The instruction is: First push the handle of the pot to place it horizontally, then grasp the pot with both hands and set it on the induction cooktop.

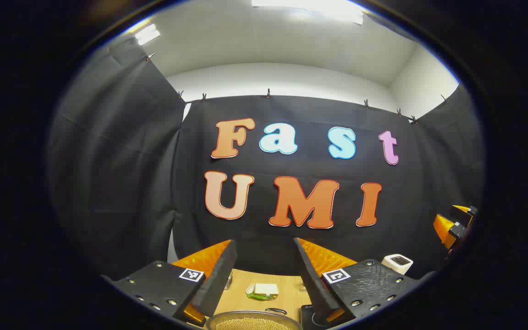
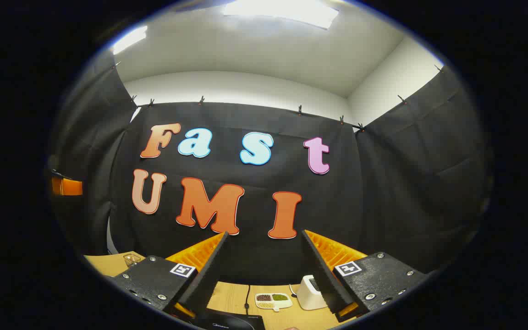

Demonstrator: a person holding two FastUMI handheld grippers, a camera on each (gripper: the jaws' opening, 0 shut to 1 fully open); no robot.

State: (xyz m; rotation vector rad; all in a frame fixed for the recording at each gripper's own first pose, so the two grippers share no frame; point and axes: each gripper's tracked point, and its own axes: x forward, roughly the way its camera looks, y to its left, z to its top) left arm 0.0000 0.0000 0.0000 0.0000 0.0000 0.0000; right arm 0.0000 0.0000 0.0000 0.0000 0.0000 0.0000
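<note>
We hold two grippers up high, and both point at the booth wall more than at the table (image 1: 241,293).

The left gripper (image 1: 264,247) has its two fingers spread wide apart, with nothing between them. The right gripper (image 2: 264,240) is the same: fingers wide apart, holding nothing.

The pot (image 1: 252,321) sits low at the bottom edge of the left gripper view, right under the left gripper's fingers. It looks full of small yellow grains. A thin dark loop at its far rim may be its handle, but we cannot tell how it lies. The induction cooktop (image 2: 227,321) is the flat black thing at the bottom of the right gripper view. The pot is not on it.

So we think the job has hardly begun. The handle push looks not done yet, and after that we need to grab the pot with both grippers and set it on the cooktop.

Now we count. One pot. One cooktop. One small white box (image 2: 310,291). One little dish of beans (image 2: 273,300) with a few parts. One small plate with something white and green (image 1: 261,291).
</note>
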